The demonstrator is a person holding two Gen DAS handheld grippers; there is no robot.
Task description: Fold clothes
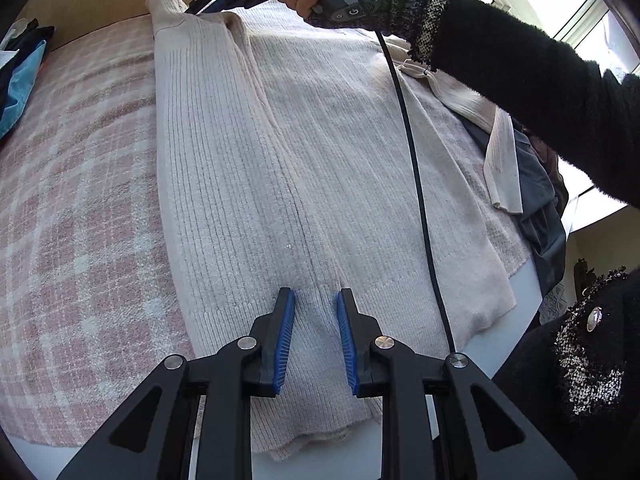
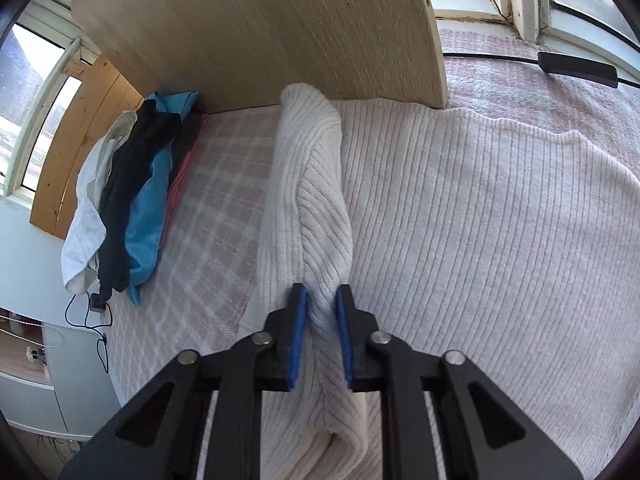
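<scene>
While the cream ribbed sweater (image 1: 304,152) lies spread flat on the pink plaid blanket (image 1: 80,184), your left gripper (image 1: 316,340) hovers over its hem with the blue pads parted and nothing between them. Your right gripper (image 2: 322,332) pinches a raised fold of the sweater, seemingly a sleeve (image 2: 312,184), beside the sweater's body; the pads sit narrow with knit bunched between them. Past the sweater's far edge stands a wooden board (image 2: 256,28), and a pile of clothes (image 2: 128,200) rests well apart from the sweater.
</scene>
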